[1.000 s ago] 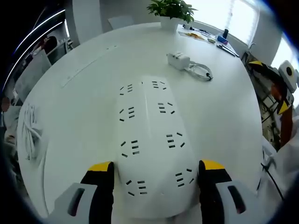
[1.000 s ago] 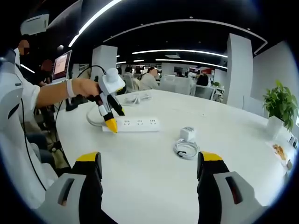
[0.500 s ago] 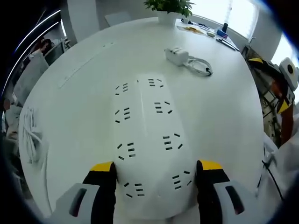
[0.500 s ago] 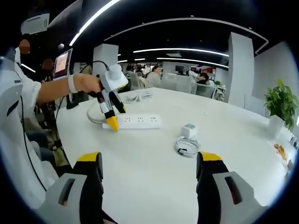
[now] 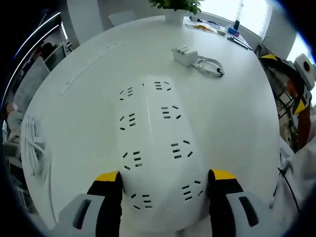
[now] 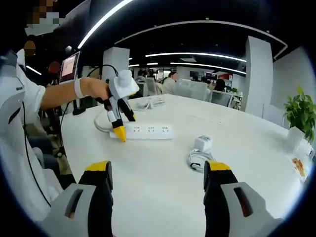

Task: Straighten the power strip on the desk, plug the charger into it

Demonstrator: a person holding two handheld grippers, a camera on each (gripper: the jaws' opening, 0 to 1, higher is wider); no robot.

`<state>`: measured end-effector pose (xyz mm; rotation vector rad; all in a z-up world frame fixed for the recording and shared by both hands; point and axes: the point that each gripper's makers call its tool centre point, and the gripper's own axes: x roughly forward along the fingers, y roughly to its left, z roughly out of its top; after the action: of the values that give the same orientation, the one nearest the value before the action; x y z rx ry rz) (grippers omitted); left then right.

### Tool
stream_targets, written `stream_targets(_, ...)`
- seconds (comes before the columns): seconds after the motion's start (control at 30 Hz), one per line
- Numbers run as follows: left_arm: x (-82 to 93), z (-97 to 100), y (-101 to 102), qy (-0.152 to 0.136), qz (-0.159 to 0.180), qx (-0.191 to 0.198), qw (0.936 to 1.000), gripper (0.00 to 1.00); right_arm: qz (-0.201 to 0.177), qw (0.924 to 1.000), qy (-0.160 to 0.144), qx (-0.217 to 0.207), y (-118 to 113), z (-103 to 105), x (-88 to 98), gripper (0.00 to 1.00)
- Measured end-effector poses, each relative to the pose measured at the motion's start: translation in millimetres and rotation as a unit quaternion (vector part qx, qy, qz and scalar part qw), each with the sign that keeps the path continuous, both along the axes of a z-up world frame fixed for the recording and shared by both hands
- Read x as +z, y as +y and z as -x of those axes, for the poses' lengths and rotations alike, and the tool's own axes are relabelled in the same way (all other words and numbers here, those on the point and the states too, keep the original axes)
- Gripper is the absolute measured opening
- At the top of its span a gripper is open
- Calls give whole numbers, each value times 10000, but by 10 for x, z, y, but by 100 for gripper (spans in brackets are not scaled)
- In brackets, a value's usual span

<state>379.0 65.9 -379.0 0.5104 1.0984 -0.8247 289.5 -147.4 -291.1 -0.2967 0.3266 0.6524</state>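
Note:
A white power strip (image 5: 153,143) with two rows of sockets lies flat on the round white desk (image 5: 237,128). My left gripper (image 5: 164,177) is shut on its near end, one yellow-tipped jaw against each long side. In the right gripper view the same power strip (image 6: 148,131) lies crosswise, with the left gripper (image 6: 120,131) at its left end. The white charger (image 5: 183,54) and its coiled cable (image 5: 210,66) rest beyond the strip's far end. My right gripper (image 6: 158,170) hovers open above the desk, short of the charger (image 6: 203,143), with nothing between its fingers.
A potted plant (image 5: 173,7) and small items (image 5: 222,37) stand at the far rim. A loose white cable bundle (image 5: 32,143) lies at the left edge. A person's hand (image 6: 91,89) holds the left gripper; a monitor (image 6: 69,66) and seated people are behind.
Both views have shifted slightly with the hands. The left gripper keeps its hold on the strip's end. The right gripper's jaws stand a little closer together.

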Motion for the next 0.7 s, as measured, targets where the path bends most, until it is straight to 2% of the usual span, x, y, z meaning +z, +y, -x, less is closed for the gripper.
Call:
stream_targets(0.1, -6, -3, -7, 4, -29, 4, 10000, 72, 677, 9976, -47, 161, -2, -62, -78, 70)
stream_targets(0.17, -6, -5, -7, 11, -57, 2, 10000, 72, 916, 9952, -77, 330, 42, -84, -81, 70)
stream_targets(0.43, -5, -15, -15, -24, 4, -6, 10000, 72, 978, 9921, -277, 730, 191, -94, 103, 70)
stream_targets(0.53, -3, -17, -17, -4, -33, -30, 10000, 72, 1245, 9859, -445, 1026, 253, -130, 147, 71)
stream_targets(0.6, -2, -19, -16, 3, -45, -44, 10000, 72, 1286, 9832, -470, 1207, 302, -170, 161, 71)
stream_targets(0.7, 0, -20, -17, 1, -41, -54, 10000, 72, 1609, 9728, -496, 1589, 362, -229, 151, 71)
